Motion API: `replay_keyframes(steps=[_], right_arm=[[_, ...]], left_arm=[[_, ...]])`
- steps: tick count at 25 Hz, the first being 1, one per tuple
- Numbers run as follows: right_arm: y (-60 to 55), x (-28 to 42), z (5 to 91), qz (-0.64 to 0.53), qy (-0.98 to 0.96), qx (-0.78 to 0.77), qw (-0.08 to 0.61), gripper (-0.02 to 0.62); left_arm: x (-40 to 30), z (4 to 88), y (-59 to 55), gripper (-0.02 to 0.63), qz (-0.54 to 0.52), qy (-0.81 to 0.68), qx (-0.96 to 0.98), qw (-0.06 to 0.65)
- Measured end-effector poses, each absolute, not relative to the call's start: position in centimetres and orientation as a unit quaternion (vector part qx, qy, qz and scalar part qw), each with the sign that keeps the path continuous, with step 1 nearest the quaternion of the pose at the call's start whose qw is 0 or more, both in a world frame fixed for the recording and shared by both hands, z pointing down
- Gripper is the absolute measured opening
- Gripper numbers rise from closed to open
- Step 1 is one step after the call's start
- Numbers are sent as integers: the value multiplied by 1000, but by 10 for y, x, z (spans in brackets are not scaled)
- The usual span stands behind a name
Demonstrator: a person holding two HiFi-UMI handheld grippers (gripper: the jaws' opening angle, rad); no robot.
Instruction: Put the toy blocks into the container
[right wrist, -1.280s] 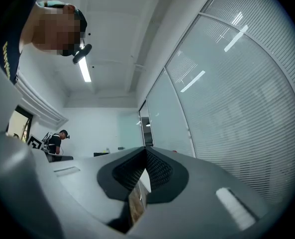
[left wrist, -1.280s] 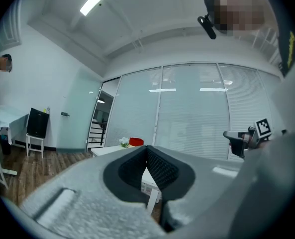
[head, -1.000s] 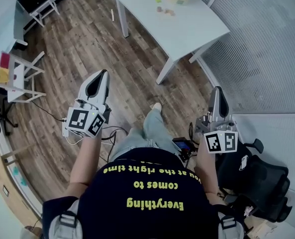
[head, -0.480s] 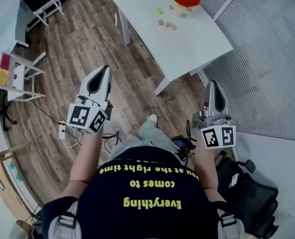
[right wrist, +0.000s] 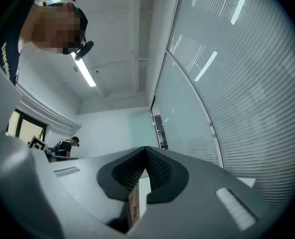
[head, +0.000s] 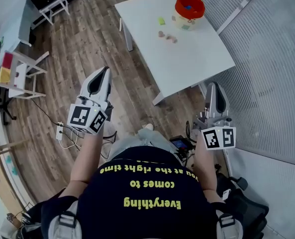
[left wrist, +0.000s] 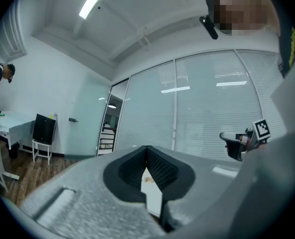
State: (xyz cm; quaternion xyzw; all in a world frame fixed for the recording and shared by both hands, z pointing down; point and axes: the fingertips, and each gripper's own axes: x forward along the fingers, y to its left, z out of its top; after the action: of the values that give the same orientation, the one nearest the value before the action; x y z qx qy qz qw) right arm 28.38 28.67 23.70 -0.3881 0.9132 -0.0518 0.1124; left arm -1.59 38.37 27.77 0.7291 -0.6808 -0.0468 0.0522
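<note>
Head view, looking steeply down on a standing person who holds a gripper in each hand. The left claw is at centre left of the frame, over a wooden floor. The right claw is at centre right, just beside the near edge of a white worktop. Both point toward the top of the frame.

Left gripper view: the two dark ribbed pads meet at the tip, with nothing between them. Right gripper view: its pads are also pressed together and empty. Neither claw carries a block.

The toy blocks lie loose on the worktop at upper centre of the frame, well apart from both claws. A green block sits farthest up, and two tan blocks lie close together just below it. They are too small here to tell their shape or long axis. The container, a round tub with a red rim, stands just to the upper right of them near the far edge of the worktop. Something blue shows inside it.

The blocks lie straight ahead, roughly midway between the lines of the two claws, so neither hand looks clearly nearer to them. The container sits more toward the right claw's side. Picking up has probably not begun; both claws would need to close the distance and open first.
</note>
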Motion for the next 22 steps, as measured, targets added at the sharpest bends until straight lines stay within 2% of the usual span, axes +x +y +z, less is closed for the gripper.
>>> replay_keyframes(steps=[22], right_arm=[[209,290,251,-73,902,-408,120,6]], left_arm=[[-4,284,285,0,-38,-655,752,56]])
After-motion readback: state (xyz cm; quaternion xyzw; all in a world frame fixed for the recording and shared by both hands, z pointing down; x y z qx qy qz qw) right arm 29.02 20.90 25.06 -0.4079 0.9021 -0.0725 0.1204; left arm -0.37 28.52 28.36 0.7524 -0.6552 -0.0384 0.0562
